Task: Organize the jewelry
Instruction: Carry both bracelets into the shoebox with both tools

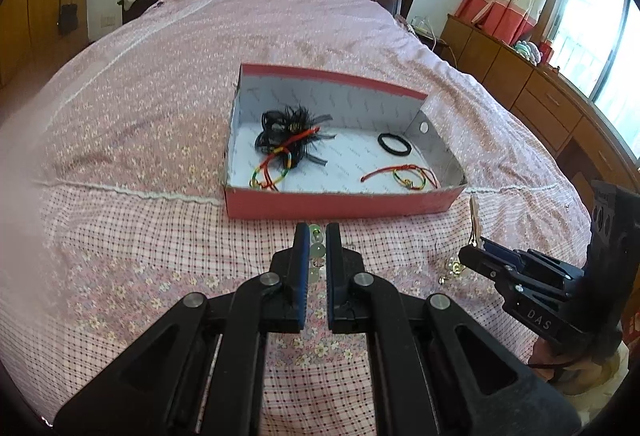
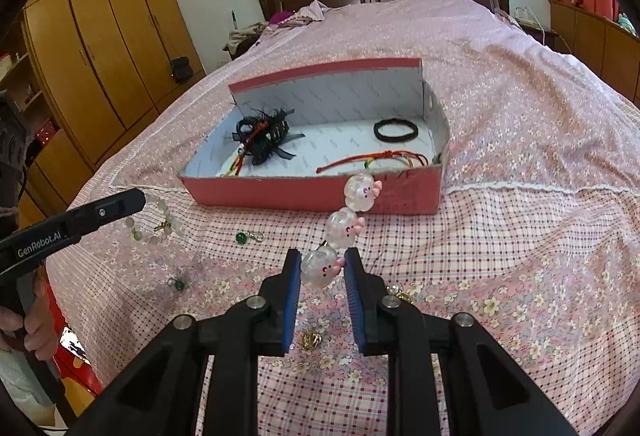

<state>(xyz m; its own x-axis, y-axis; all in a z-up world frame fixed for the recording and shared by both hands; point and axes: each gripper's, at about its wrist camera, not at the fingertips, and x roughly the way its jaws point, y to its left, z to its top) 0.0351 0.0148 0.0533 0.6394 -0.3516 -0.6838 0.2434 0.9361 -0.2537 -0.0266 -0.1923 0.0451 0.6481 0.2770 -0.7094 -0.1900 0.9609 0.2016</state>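
The right gripper (image 2: 322,268) is clamped on the lowest bead of a bracelet (image 2: 346,222) of clear round beads with little pink faces. The rest of the strand stands up from the jaws toward the near wall of the red box (image 2: 280,196), just short of it and clear of the bedspread (image 2: 520,236).

The left gripper (image 1: 317,256) is shut, with a strand of pale disc beads (image 1: 316,256) showing between its fingers; whether it actually pinches them I cannot tell.

Inside the box there already lie a black feathery hair clip (image 1: 286,134) at the left, a black hair tie (image 1: 394,145) at the right, and two red, yellow and green cords, one (image 1: 276,166) under the clip and one (image 1: 404,174) by the front wall. So the sorting looks well begun but not finished.

Still in front of the box, on the bedspread, are two small green charms (image 2: 241,237) (image 2: 179,284), some gold bits (image 2: 310,340) close under the right gripper, and a gold charm (image 2: 162,226) beside the left gripper.

The front wall of the box is the only thing the bracelet must clear. Both grippers work near each other, so they could crowd.
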